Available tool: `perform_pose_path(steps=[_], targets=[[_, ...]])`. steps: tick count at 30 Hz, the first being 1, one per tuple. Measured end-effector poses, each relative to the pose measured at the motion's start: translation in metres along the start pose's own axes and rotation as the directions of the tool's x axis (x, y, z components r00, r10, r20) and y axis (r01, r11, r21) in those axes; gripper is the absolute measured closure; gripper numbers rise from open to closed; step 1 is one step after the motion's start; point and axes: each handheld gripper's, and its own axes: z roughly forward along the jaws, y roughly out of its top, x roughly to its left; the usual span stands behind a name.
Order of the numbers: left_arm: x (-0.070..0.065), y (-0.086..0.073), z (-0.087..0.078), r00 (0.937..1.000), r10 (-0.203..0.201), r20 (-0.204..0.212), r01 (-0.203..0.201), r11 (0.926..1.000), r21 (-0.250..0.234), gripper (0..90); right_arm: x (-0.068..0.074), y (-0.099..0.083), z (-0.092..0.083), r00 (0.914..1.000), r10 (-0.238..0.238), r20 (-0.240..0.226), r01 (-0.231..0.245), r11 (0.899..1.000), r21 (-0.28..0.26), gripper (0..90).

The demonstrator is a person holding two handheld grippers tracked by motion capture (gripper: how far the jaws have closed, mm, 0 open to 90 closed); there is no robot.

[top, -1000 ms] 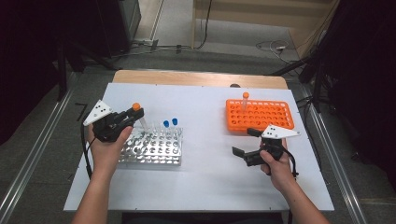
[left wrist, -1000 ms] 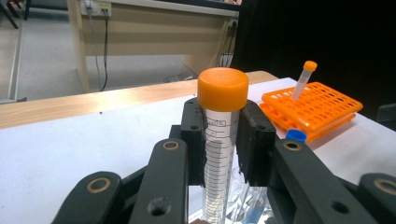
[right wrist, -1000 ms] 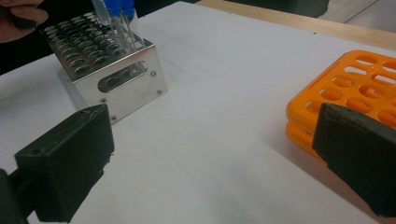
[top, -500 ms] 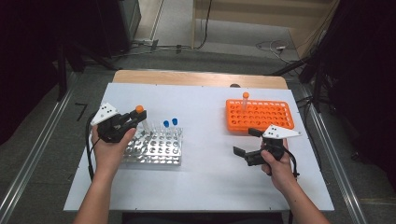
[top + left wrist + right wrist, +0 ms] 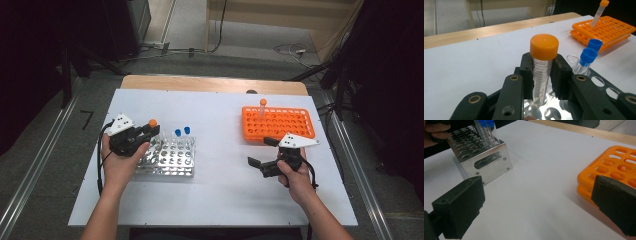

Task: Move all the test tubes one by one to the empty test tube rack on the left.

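Note:
My left gripper [image 5: 151,131] is shut on a clear tube with an orange cap [image 5: 152,123], held upright over the far left corner of the metal rack [image 5: 170,159]. In the left gripper view the tube [image 5: 543,67] stands between the jaws, its lower end at a hole of the rack [image 5: 604,85]. Two blue-capped tubes [image 5: 182,131] stand in the rack's far row. My right gripper [image 5: 261,151] rests open on the table beside the orange rack [image 5: 277,123], with nothing between its pads [image 5: 461,205].
One orange-capped tube [image 5: 262,106] stands tilted at the orange rack's far edge. Bare white table [image 5: 220,130] lies between the two racks. A wooden strip [image 5: 210,84] runs along the far side. The person's hand [image 5: 435,131] shows behind the metal rack [image 5: 489,162].
The left gripper has sunk a little toward the metal rack with the orange-capped tube. The right hand has kept still.

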Motion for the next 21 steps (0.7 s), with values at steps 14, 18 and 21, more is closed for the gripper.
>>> perform_pose_path(steps=[14, 18, 21], targets=[[-0.006, -0.005, -0.001, 1.0, 0.005, -0.007, -0.005, 0.9999, 0.015, 70.1, -0.009, 0.006, 0.006, 0.9998, 0.008, 0.017, -0.007, 1.0, -0.015, 0.0], [-0.007, -0.005, -0.001, 0.9999, 0.008, -0.007, -0.008, 0.9994, 0.034, 70.0, -0.012, 0.006, 0.007, 0.9996, 0.009, 0.025, -0.009, 1.0, -0.013, 0.0], [-0.006, -0.005, -0.001, 1.0, -0.003, 0.002, 0.003, 0.9996, 0.027, 65.8, -0.015, 0.006, 0.007, 0.9994, 0.016, 0.032, -0.015, 1.0, -0.018, 0.0]])
